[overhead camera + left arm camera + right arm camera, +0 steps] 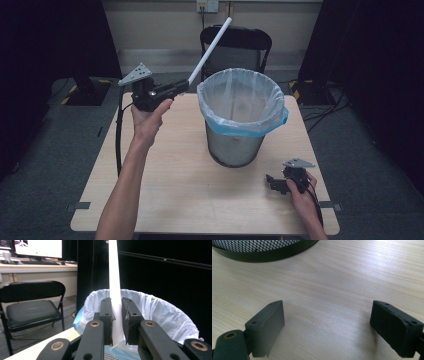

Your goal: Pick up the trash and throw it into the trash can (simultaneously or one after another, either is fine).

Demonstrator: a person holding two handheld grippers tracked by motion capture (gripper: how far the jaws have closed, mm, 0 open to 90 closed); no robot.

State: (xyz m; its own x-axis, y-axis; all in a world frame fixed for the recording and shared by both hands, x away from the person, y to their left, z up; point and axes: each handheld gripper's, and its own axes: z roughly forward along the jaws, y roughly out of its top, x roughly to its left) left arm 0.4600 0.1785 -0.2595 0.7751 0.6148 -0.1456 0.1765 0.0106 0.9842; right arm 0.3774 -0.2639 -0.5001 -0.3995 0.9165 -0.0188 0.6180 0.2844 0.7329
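Your left gripper [186, 86] raised over table's far-left corner, jaws clamped on lower end of long white tube [210, 48] — tube angles up and away, just beside rim of black mesh bin lined with clear plastic bag [241, 116]. Bin stands upright mid-table on pale wooden tabletop [175, 175]. Your right gripper [270, 181] low near front-right edge, jaws wide apart, nothing between — only bare wood beneath, bin's base just beyond. Black folding chair [239, 44] behind table.
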